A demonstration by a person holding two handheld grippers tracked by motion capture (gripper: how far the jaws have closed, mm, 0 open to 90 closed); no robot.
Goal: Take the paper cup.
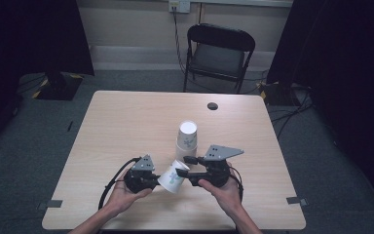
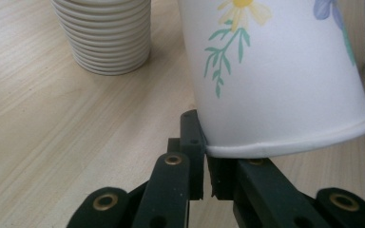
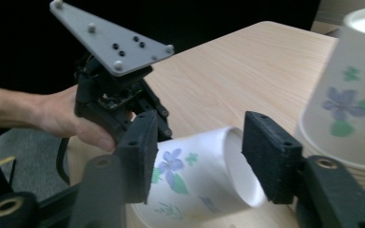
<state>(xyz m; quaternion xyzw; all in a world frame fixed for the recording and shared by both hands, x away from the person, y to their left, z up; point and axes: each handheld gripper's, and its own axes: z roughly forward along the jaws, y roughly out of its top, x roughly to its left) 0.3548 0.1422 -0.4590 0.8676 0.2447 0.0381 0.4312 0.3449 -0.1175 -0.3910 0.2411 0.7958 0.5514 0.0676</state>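
While left gripper [image 1: 157, 179] pinches tilted cup [image 1: 173, 177], right gripper [image 1: 184, 165] open

Near-centre crowded; rest of worktop [image 1: 126, 122] open.
The cup stack [image 1: 187, 139] stands just behind the tilted cup [image 1: 172, 178], blocking forward passage there. Both hand-held grippers flank that cup, closing the gap between them. Left, right and far worktop lie bare except 1 dark hole [image 1: 213, 106].
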